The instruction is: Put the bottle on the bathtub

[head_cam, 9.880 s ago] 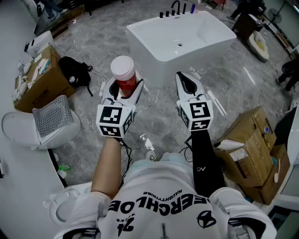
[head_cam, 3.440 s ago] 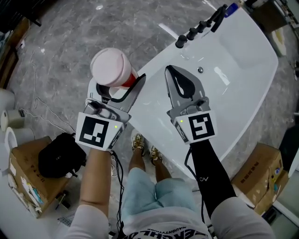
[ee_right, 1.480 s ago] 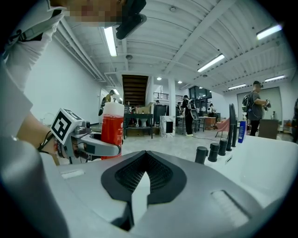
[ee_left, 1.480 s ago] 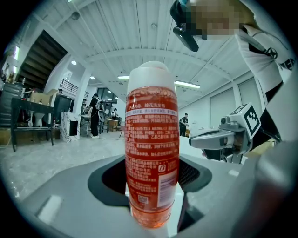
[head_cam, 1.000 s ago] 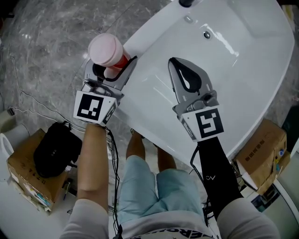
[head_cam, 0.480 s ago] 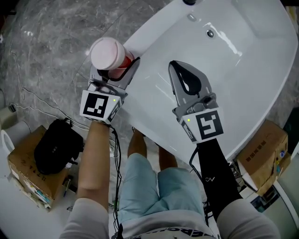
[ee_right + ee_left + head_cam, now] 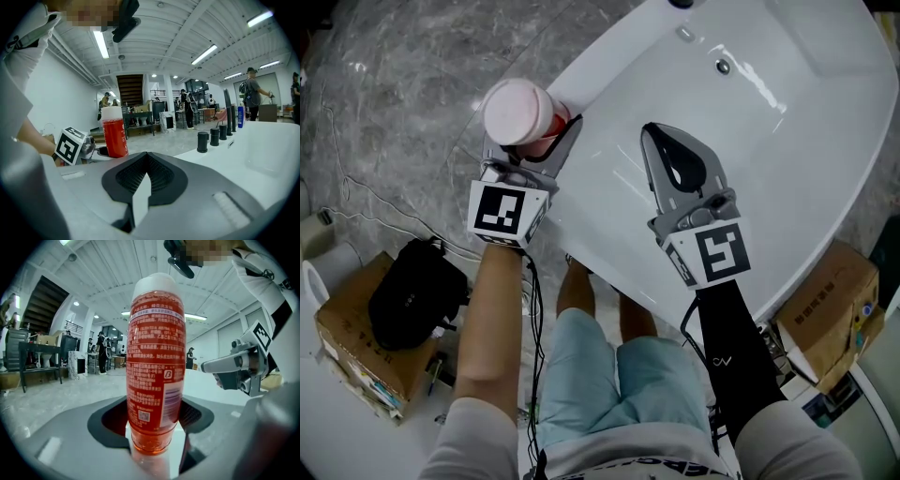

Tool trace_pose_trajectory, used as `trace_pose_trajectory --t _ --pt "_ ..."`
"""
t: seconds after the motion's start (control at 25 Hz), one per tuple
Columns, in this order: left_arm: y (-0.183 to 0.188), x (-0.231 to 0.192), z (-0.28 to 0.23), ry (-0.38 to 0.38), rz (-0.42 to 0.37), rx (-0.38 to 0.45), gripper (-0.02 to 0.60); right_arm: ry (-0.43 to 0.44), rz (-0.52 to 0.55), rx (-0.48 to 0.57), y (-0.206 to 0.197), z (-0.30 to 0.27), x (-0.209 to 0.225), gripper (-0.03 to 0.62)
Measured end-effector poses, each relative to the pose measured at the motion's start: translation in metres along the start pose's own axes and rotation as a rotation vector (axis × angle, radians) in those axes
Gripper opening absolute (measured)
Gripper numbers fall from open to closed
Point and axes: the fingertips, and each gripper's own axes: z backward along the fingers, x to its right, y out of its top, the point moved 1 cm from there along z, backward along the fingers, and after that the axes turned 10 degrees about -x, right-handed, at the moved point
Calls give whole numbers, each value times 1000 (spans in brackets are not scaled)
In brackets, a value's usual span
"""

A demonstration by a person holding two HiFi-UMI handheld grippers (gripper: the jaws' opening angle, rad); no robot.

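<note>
While the left gripper's [image 7: 539, 141] jaws held the bottle [image 7: 518, 112] upright, upper left, and the right gripper's [image 7: 656, 141] met empty, seating it flat on the bathtub [image 7: 614, 49] rim seemed wise.

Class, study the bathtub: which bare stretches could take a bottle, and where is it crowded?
Bare: the bathtub rim between the bottle in the left claw and the black taps; also the near rim between both claws. Crowded: the tap end, and the basin under the shut right claw.
</note>
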Motion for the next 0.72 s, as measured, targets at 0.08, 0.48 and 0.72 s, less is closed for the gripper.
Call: trace_pose_trajectory --t 0.08,0.48,0.72 --pt "0 -1 0 -2 2 -2 413 -2 -2 1 0 0 0 31" --pt "0 1 4 10 28 -2 468 14 -8 3 -4 5 -6 31" --pt "4 4 18 19 11 5 488 29 -4 11 -1 9 -15 31"
